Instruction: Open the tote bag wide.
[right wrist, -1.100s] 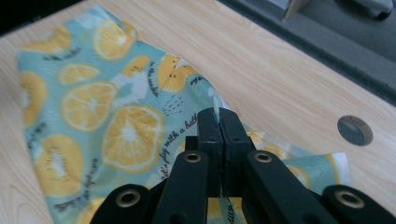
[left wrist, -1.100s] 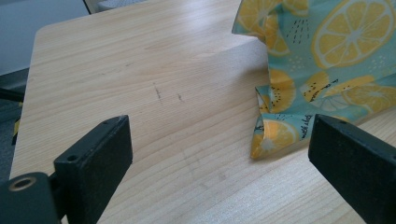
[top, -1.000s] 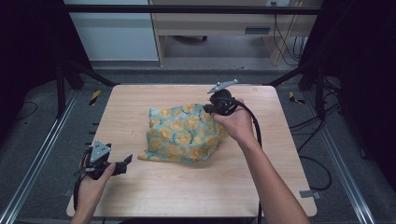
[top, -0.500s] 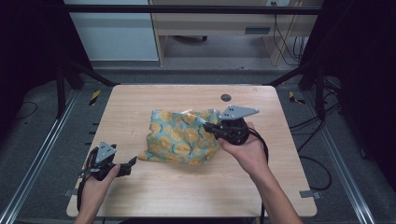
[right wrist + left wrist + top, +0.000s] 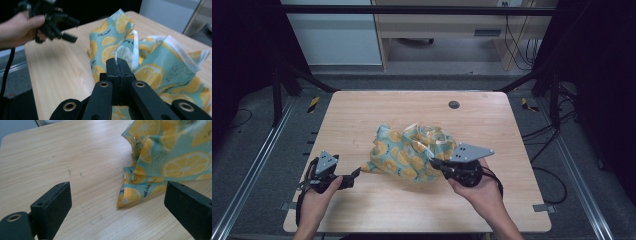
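Note:
A teal cloth printed with lemon slices [image 5: 414, 152] lies crumpled on the middle of the wooden table [image 5: 372, 112]. My right gripper [image 5: 435, 162] is shut on an edge of the cloth [image 5: 125, 50] at its right front side, and the fabric is bunched up around the jaws. My left gripper [image 5: 357, 173] stands open near the table's front left, just left of the cloth's left corner [image 5: 127, 196]. That corner lies on the table between the jaws and a little ahead of them, touching neither.
A dark round hole [image 5: 454, 104] sits in the tabletop at the back right. Metal rails [image 5: 252, 165] run along both sides of the table. Cables [image 5: 552, 170] lie on the floor to the right. Bare wood surrounds the cloth.
My right gripper has pulled the cloth's edge from the far right toward the front, folding and bunching the fabric. The left gripper has stayed in place.

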The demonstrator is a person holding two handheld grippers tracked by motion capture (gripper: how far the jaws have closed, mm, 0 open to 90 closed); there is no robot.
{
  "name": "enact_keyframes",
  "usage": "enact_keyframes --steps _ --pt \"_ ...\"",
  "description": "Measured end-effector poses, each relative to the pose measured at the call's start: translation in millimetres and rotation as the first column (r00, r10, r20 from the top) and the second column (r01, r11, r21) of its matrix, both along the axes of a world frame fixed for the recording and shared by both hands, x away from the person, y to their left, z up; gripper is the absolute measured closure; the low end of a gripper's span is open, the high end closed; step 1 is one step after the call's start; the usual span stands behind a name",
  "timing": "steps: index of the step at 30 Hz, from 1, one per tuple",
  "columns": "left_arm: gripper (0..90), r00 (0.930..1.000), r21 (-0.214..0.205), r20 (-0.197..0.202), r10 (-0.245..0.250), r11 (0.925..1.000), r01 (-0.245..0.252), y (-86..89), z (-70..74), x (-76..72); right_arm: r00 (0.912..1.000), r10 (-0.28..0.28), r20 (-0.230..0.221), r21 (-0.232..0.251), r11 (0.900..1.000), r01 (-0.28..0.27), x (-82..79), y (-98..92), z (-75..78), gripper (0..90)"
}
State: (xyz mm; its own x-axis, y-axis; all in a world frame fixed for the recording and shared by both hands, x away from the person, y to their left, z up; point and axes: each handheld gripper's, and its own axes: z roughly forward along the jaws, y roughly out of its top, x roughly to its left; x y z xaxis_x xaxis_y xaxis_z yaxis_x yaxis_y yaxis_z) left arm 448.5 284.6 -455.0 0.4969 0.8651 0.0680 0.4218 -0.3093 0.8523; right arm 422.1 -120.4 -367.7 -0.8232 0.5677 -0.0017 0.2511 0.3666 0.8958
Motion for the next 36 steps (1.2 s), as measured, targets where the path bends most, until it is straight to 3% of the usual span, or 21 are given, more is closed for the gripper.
enact_keyframes --steps 5,14,18,22,27,28,29,32,36 --pt "7.7 0.9998 -0.004 -0.003 -0.02 0.9998 0.02 -5.0 1.9 -1.5 0.9991 0.025 -0.034 -0.033 0.9991 -0.026 -9.8 3.6 -26.9 89.7" --pt "8.7 0.9988 -0.027 -0.006 -0.048 0.9985 0.048 -12.5 7.7 -1.8 0.9963 0.025 -0.082 -0.043 0.9986 -0.029 -15.9 2.4 -64.3 88.8" --pt "9.7 0.9967 -0.041 0.0 -0.081 0.9958 0.081 -20.0 15.8 -3.1 0.9926 0.027 -0.119 -0.084 0.9957 -0.037 -21.0 1.8 -77.8 87.8" --pt "9.7 0.9944 -0.025 0.018 -0.104 0.9942 0.104 -29.3 21.5 -6.9 0.9897 0.019 -0.142 -0.125 0.9914 -0.037 -22.1 2.7 -87.1 85.9" --pt "9.7 0.9955 -0.005 0.012 -0.094 0.9955 0.094 -31.8 13.9 -9.3 0.9923 0.0 -0.124 -0.107 0.9942 -0.014 -21.9 1.0 -85.0 78.3" --pt "9.7 0.9961 -0.006 0.004 -0.088 0.9961 0.088 -30.5 10.7 -8.9 0.994 -0.011 -0.109 -0.089 0.996 0.002 -21.8 -0.2 -79.7 70.4" --pt "9.7 0.9965 -0.014 -0.007 -0.083 0.9965 0.083 -29.0 7.5 -8.4 0.994 -0.011 -0.109 -0.089 0.996 0.002 -21.8 -0.2 -79.7 70.4" --pt "9.7 0.9968 -0.026 -0.035 -0.072 0.9971 0.071 -24.7 -1.4 -6.6 0.9959 -0.035 -0.083 -0.046 0.9984 0.032 -20.2 -1.4 -63.3 55.0" --pt "9.7 0.9966 -0.013 -0.045 -0.069 0.9976 0.068 -21.2 -3.6 -4.6 0.9958 -0.075 -0.053 -0.026 0.9969 0.074 -8.5 -3.8 -41.8 49.9"
